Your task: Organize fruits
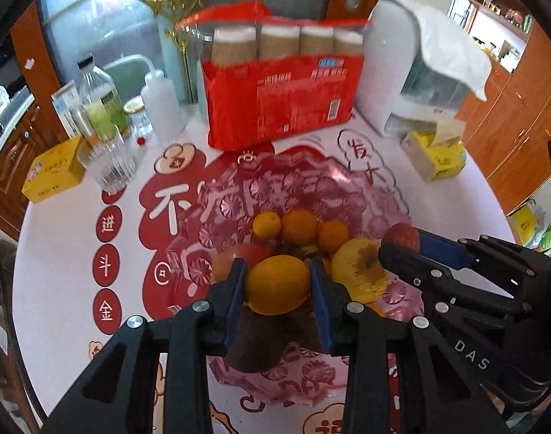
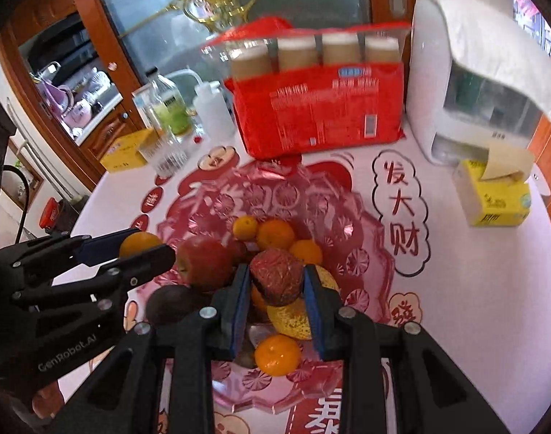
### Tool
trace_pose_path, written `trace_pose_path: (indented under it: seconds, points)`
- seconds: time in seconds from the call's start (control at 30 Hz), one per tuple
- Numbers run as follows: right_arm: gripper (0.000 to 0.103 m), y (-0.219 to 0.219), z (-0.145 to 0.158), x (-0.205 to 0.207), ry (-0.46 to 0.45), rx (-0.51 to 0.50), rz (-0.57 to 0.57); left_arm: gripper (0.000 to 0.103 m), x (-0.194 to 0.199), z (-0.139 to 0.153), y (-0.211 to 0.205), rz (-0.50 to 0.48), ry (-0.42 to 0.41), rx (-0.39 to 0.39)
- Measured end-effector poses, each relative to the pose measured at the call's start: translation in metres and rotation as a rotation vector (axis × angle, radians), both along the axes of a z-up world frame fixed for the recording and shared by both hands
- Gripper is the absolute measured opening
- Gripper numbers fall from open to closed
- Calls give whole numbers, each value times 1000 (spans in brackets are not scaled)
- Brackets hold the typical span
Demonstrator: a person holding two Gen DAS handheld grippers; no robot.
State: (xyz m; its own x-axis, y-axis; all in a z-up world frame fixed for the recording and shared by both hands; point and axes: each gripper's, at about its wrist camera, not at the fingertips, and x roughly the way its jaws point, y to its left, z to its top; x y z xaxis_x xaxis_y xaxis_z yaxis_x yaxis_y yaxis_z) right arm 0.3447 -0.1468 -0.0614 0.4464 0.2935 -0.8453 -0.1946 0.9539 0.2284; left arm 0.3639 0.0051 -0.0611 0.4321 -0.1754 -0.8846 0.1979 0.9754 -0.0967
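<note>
**Ana:** Fruits are what I see first. Where are they?

**Ben:** Most are piled in the pink glass fruit plate (image 2: 362, 249) in the middle of the table (image 2: 474, 289), and two are held above it. In the left wrist view, the left gripper (image 1: 278, 284) is clamped on an orange (image 1: 277, 284), its blue pads pressing both sides.

**Ana:** And the other tool?

**Ben:** The right gripper (image 2: 275, 278) is closed on a wrinkled dark red fruit (image 2: 276, 276), squeezed between its pads. Both fruits hang over the near half of the plate.

**Ana:** What lies under them?

**Ben:** Nearest, a small tangerine (image 2: 277, 355). Just beyond, a yellow apple (image 1: 360, 269) on the right, a red apple (image 2: 202, 261) on the left, and a dark purple fruit (image 2: 165, 303) near the left rim. Farther in, three small tangerines (image 1: 299, 226) sit in a row, touching.

**Ana:** And past the plate?

**Ben:** A ribbed drinking glass (image 1: 107, 162) and a yellow box (image 1: 53, 170) on the far left, with bottles (image 1: 98, 97) behind them. A yellow tissue box (image 2: 496, 195) sits on the right. Farthest, a red pack of paper cups (image 1: 279, 83) stands upright in the centre, beside a white appliance (image 2: 463, 83) draped with a cloth.
</note>
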Motion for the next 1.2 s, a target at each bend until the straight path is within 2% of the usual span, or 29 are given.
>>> trace_pose_path:
  seconds: [0.2,0.37,0.4,0.43,0.6,0.63,0.73,0.9,1.2]
  points:
    - [30,3,-27,13,45,-22,-4,34,10,-21,0,0,37,5]
    - [30,0,-36,17,65,12,0,35,15,-30,0,1,51,12]
    - [30,1,-35,18,66,17,2,38,15,-31,0,-1,52,13]
    - [30,1,-35,18,67,23,5,50,15,-31,-1,-3,52,11]
    - [33,-4,-33,20,67,48,-13,91,13,-22,6,42,19,19]
    - [37,-7,-32,20,71,61,-21,94,13,-20,10,51,22,-4]
    - [46,-13,-27,18,68,92,-40,96,11,-16,15,63,32,-30]
    - [46,-12,-14,12,52,88,-41,99,2,-3,17,71,19,-27]
    - [46,-15,26,-12,-1,86,-46,99,-30,43,20,98,-51,-38]
